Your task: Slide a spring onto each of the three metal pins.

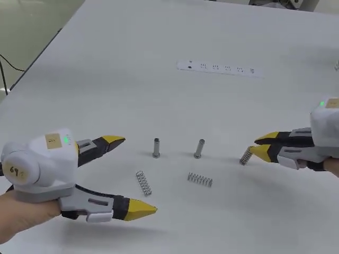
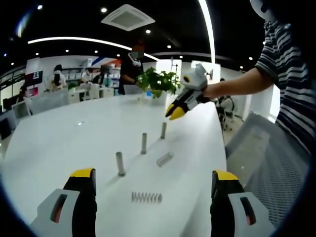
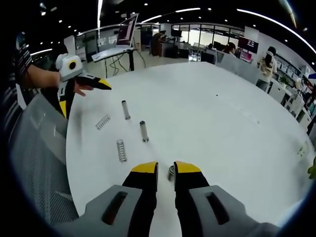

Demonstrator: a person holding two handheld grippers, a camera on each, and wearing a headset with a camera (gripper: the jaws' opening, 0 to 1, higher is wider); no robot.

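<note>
Spring number one [image 1: 143, 182] lies loose on the white table [image 1: 106, 79], just in front of the first pin [image 1: 156, 147], on your left gripper's side. A second spring [image 1: 199, 180] lies flat in front of the next pin [image 1: 199, 148]. Both pins stand upright and bare. A third spring [image 1: 245, 156] leans right at the tips of your right gripper [image 1: 258, 146], jaws close with a narrow gap; I cannot tell whether they pinch it. Your left gripper [image 1: 133, 175] hovers by spring number one, jaws spread wide. A power strip [image 1: 220, 68] lies farther back.
</note>
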